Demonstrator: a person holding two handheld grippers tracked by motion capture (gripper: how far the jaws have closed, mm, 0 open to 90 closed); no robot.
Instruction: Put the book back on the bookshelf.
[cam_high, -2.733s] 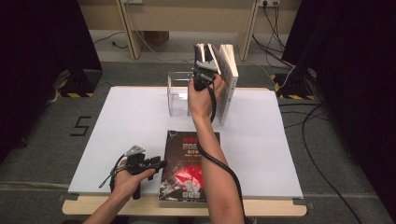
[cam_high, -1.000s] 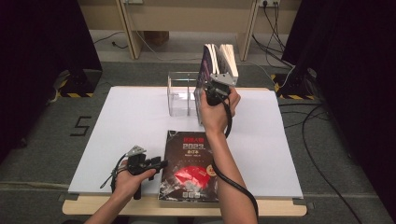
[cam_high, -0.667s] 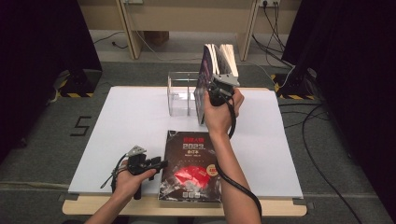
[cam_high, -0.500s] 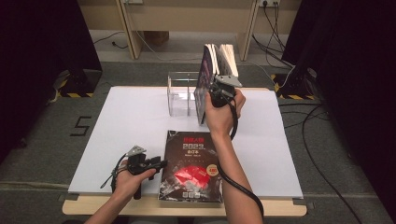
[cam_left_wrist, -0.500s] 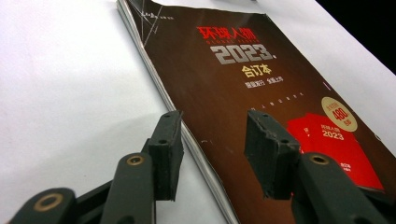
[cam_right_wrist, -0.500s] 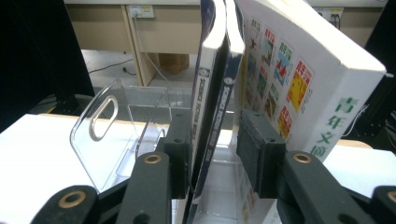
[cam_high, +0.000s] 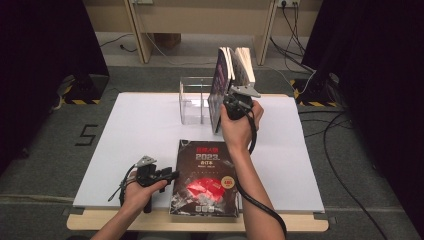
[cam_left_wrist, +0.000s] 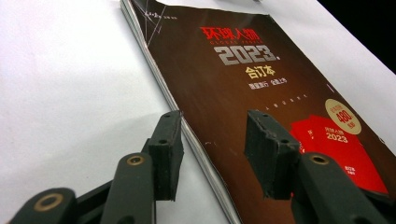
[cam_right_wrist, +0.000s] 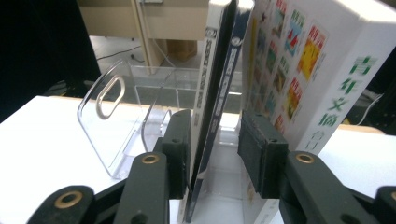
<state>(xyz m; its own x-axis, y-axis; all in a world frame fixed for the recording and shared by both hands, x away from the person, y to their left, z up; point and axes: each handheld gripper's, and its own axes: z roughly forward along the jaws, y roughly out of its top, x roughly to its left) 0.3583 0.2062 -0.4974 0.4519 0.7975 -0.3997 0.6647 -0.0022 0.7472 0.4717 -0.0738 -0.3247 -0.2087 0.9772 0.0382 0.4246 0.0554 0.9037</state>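
Opening since a second ago, right tool (cam_right_wrist: 212, 149) stands spread around the upright magazines (cam_right_wrist: 219, 84).

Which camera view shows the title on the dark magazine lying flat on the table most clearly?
The left gripper view: the dark magazine is close there, its red title and "2023" readable. The high view shows the whole cover from above, with print too small to read. The right gripper view looks toward the upright books instead.

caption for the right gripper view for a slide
Right gripper jaws, just opening, straddle two thin upright books beside a thick white book in a clear rack.
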